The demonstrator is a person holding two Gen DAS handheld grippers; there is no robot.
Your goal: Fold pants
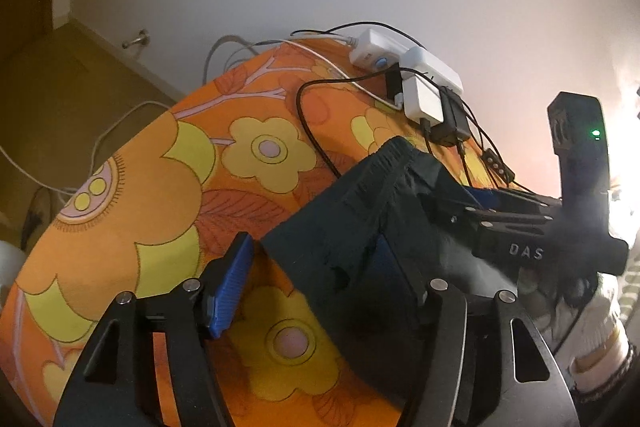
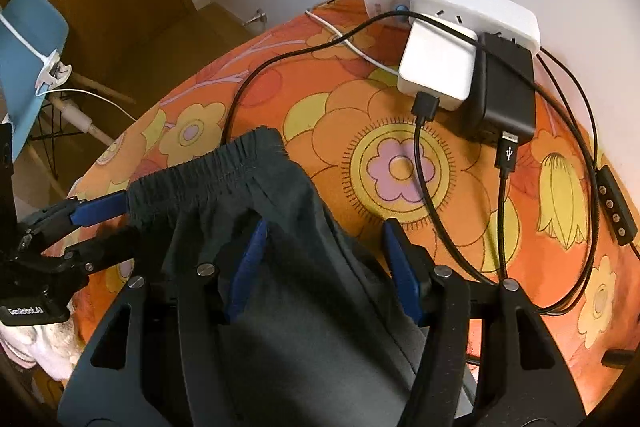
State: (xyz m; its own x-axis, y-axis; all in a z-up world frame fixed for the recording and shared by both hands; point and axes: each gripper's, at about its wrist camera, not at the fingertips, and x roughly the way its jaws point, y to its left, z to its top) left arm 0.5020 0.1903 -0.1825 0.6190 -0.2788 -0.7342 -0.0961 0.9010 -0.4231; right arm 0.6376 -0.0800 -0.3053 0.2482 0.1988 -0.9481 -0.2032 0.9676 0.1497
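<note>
Dark pants point(image 2: 280, 267) lie on a round table under an orange flowered cloth point(image 2: 400, 163), with the elastic waistband point(image 2: 208, 163) toward the far side. My right gripper point(image 2: 326, 231) stands open over the pants. Fabric lies between its blue pads and is draped over the left finger point(image 2: 248, 267). My left gripper point(image 1: 316, 255) is open too, at the waistband's left end. The pants' point(image 1: 360, 203) edge lies over its right finger, and its left pad point(image 1: 230, 287) is bare over the cloth. In the right wrist view the left gripper point(image 2: 126, 219) shows at the left, its jaws apart around the waistband corner.
White power strips point(image 2: 472, 3), a white charger point(image 2: 436, 67) and a black charger point(image 2: 508, 95) sit at the table's far edge by the wall. Black cables point(image 2: 424, 167) and an inline switch point(image 2: 612, 211) trail right of the pants. A blue chair point(image 2: 28, 47) stands beyond the left edge.
</note>
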